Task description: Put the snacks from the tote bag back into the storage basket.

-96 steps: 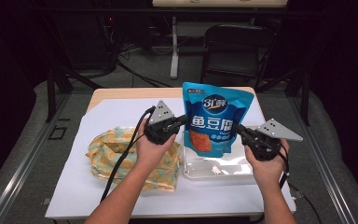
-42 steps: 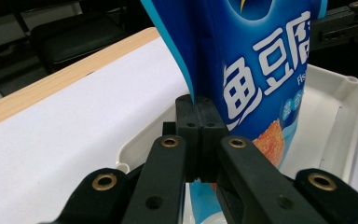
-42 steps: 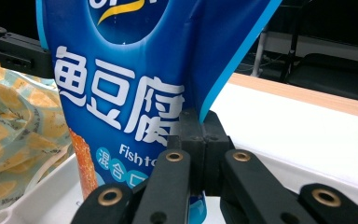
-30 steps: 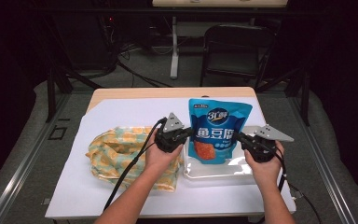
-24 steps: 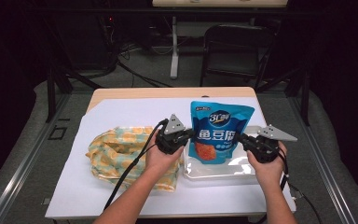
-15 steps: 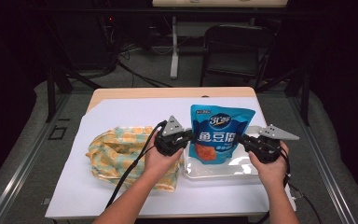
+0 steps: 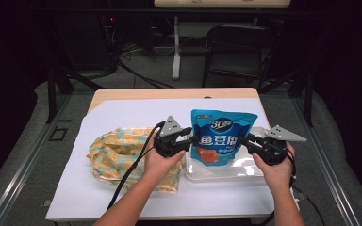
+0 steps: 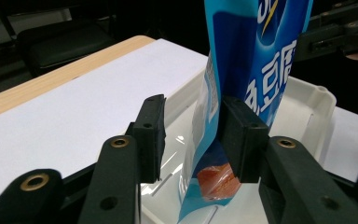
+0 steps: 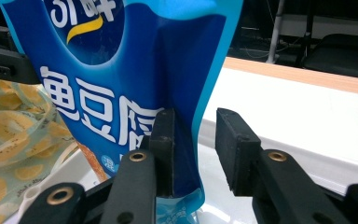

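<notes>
**A:** How were your hands set just then?

**B:** I had both forearms coming in low over the bench [image 7: 122, 197], one on each side of the snack pouch [image 7: 220, 141]. My left gripper [image 7: 191, 140] pointed in at the pouch's left edge and my right gripper [image 7: 246, 142] at its right edge, both held about level. The jaws of each had just been opening. On the left, the pouch's edge [image 8: 205, 140] stood between the parted jaws, close against one pad with a clear gap to the other. On the right, the other edge [image 9: 186, 154] lay against one pad, with the other pad standing free.

**A:** And the pouch itself?

**B:** It was a glossy blue bag with large white characters and an orange picture low on its front. It stood upright, a little creased.

**A:** Standing where?

**B:** Its bottom sat inside the clear plastic tray [image 7: 226, 173], which held nothing else I could see. Left of the tray, under my left wrist, lay a yellow patterned cloth bag [image 7: 118, 153], crumpled on the white sheet [image 7: 99, 120].
</notes>
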Demonstrator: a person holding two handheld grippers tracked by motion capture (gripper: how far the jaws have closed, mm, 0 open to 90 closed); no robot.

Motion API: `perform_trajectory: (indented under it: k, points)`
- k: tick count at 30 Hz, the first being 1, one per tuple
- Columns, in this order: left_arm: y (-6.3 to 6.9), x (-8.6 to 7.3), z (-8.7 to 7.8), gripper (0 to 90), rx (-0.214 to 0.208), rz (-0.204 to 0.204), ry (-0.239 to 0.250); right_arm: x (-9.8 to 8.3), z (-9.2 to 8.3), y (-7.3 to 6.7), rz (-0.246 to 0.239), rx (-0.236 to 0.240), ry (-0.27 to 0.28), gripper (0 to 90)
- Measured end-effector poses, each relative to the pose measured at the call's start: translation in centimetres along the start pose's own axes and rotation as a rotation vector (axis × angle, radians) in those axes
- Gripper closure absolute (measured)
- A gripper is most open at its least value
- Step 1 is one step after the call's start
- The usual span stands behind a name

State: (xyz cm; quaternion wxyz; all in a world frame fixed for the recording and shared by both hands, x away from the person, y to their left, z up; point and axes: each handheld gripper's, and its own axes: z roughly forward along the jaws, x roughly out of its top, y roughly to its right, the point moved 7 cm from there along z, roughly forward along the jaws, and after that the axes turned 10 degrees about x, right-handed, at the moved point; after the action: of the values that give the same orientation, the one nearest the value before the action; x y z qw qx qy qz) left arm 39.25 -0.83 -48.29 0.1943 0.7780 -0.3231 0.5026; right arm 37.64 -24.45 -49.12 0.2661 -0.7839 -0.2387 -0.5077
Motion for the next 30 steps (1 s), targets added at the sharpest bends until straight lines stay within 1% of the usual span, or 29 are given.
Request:
perform_trajectory:
  k: [5, 6, 8, 10, 16, 21, 26, 30]
  points:
    - [0.0, 0.4, -0.6, 57.8, 0.000, -0.007, 0.021, 0.1, -0.2, -0.2, -0.013, -0.008, 0.003, 66.1]
    - [-0.1, 0.4, -0.7, 57.0, 0.001, -0.007, 0.023, 0.1, -0.3, -0.2, -0.020, -0.016, 0.002, 65.2]
    - [0.0, 0.4, -0.8, 56.4, -0.003, -0.010, 0.022, 0.1, -0.4, -0.3, -0.018, -0.016, 0.008, 64.8]
    - [0.0, 0.4, -0.9, 56.3, -0.005, -0.005, 0.022, 0.1, -0.5, -0.4, -0.020, -0.021, 0.007, 64.1]
    - [0.1, 0.6, -1.3, 55.7, -0.018, -0.007, 0.030, 0.3, -1.0, -0.9, -0.025, -0.019, 0.022, 61.9]
    - [0.0, 1.0, -1.9, 54.3, -0.024, -0.021, 0.047, 0.6, -1.4, -1.3, -0.024, -0.016, 0.032, 60.7]
    - [-0.3, 1.2, -2.6, 54.1, -0.019, -0.027, 0.058, 0.9, -1.9, -1.7, -0.008, -0.005, 0.045, 62.0]
    - [-0.4, 1.5, -3.1, 54.1, -0.019, -0.029, 0.074, 1.0, -2.3, -2.0, -0.016, -0.016, 0.037, 62.5]
